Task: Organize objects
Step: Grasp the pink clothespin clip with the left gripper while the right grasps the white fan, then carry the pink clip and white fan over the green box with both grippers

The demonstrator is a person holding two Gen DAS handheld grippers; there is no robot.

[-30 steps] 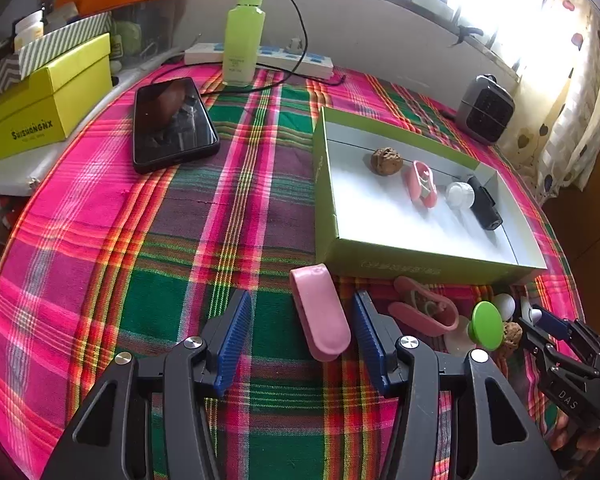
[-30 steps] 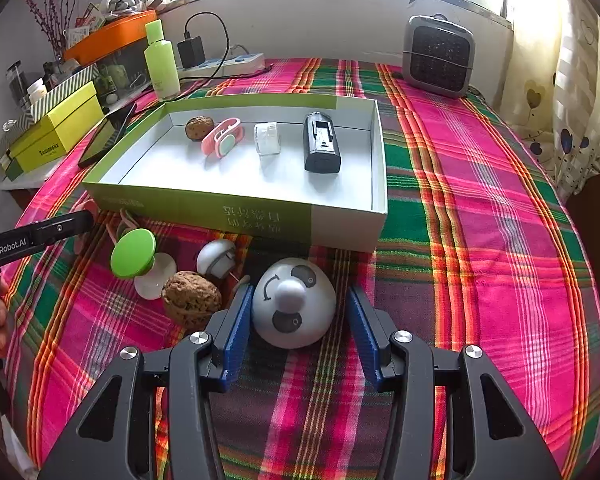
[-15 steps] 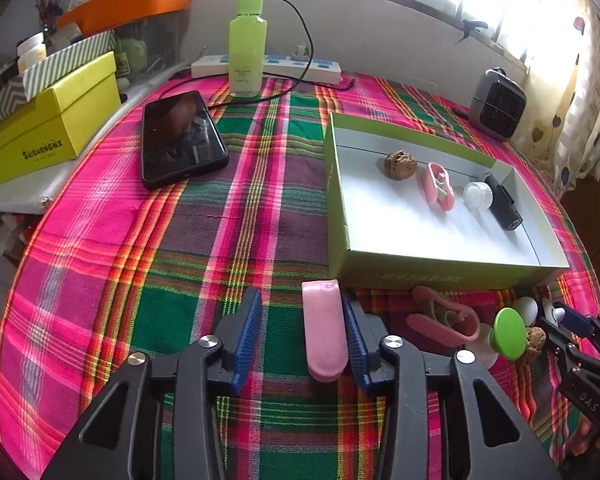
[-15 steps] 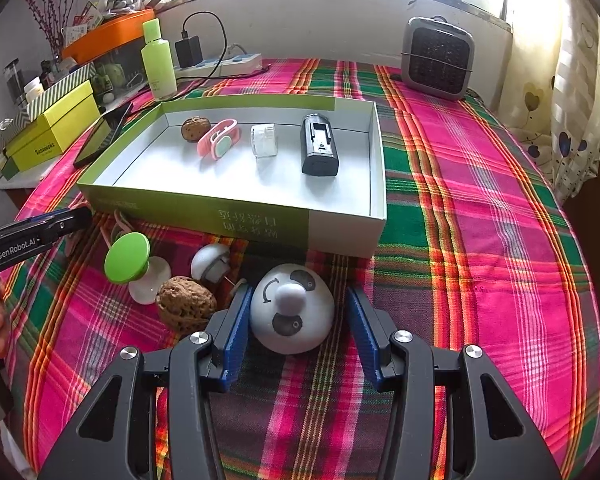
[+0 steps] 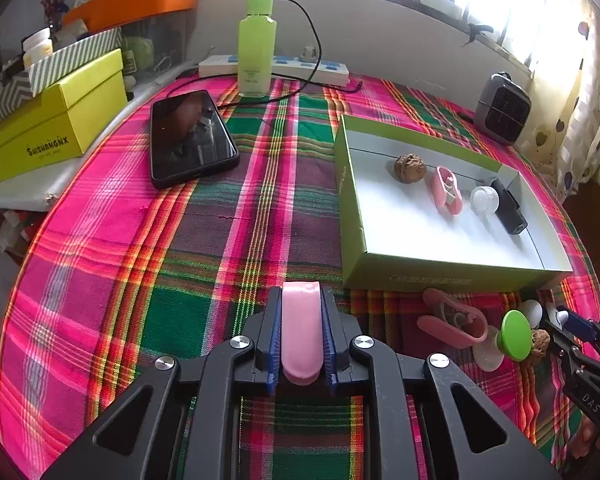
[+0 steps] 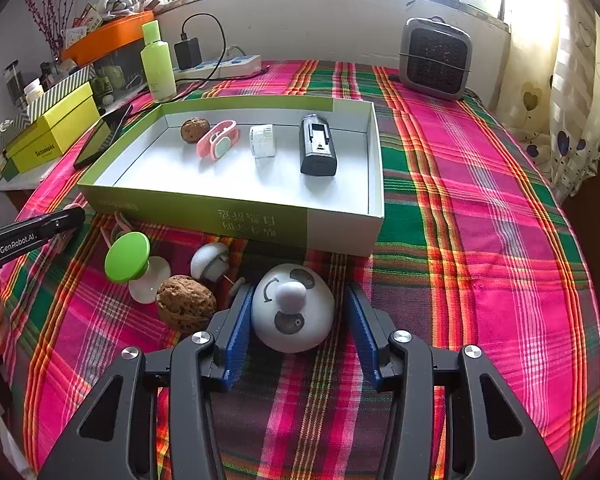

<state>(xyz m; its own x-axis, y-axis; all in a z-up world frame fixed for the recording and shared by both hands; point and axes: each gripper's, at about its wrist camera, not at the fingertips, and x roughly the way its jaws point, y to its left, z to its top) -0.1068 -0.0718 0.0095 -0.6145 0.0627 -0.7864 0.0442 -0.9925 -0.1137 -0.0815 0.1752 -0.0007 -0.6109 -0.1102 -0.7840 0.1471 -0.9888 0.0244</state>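
Note:
My left gripper (image 5: 301,300) is shut on a pink oblong case (image 5: 302,330) over the plaid cloth, left of the green box (image 5: 350,208). My right gripper (image 6: 296,300) is open around a white panda-faced dome (image 6: 292,310); the left pad looks to touch it, the right pad stands apart. The green box (image 6: 340,236) holds a walnut (image 6: 195,129), a pink clip (image 6: 218,145), a clear cap (image 6: 263,140) and a black battery (image 6: 317,151). In front of the box lie a walnut (image 6: 185,302), a green-topped knob (image 6: 127,257), a small white mushroom piece (image 6: 210,260) and a pink clip (image 5: 454,322).
A black phone (image 5: 190,136), a green bottle (image 5: 257,42) and a power strip (image 5: 276,66) lie at the back left. A yellow box (image 5: 56,120) stands off the table's left edge. A small heater (image 6: 436,58) stands at the back right.
My left gripper has closed on the pink case, which now sits straight between the pads. My right gripper has hardly moved, staying open around the dome.

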